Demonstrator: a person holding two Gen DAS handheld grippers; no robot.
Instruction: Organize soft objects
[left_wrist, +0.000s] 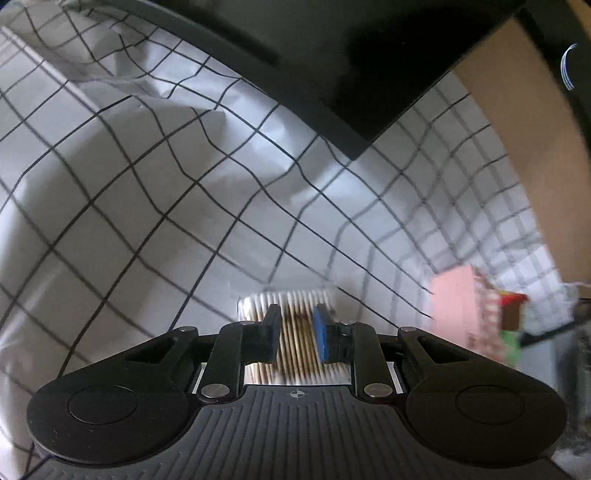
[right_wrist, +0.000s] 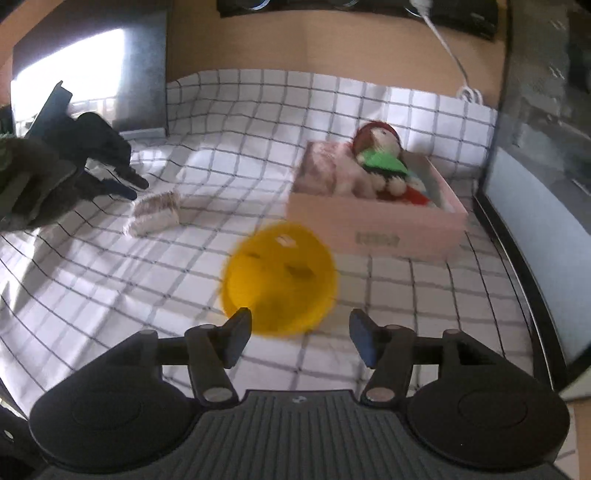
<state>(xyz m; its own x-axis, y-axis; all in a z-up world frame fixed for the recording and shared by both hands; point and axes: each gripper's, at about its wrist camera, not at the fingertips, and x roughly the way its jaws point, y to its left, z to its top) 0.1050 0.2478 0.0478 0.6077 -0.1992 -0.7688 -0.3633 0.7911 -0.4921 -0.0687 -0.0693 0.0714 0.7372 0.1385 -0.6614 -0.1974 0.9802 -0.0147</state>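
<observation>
Gripping a pack of cotton swabs (left_wrist: 291, 332), left claw (left_wrist: 297, 332) clenched on it. Right claw (right_wrist: 300, 338) released, nothing between; yellow plush ball (right_wrist: 279, 278) just beyond, pink box (right_wrist: 376, 229) farther right.

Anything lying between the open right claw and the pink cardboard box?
Yes: in the right wrist view, the round yellow smiley cushion lies on the checked cloth between the right claw and the pink cardboard box.

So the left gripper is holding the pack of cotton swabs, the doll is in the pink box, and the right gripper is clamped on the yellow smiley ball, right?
Not quite. The right gripper is open, and the yellow smiley ball lies free on the checked cloth ahead of it, as the right wrist view shows. The rest holds: left gripper on the pack of cotton swabs, doll in the pink box.
</observation>
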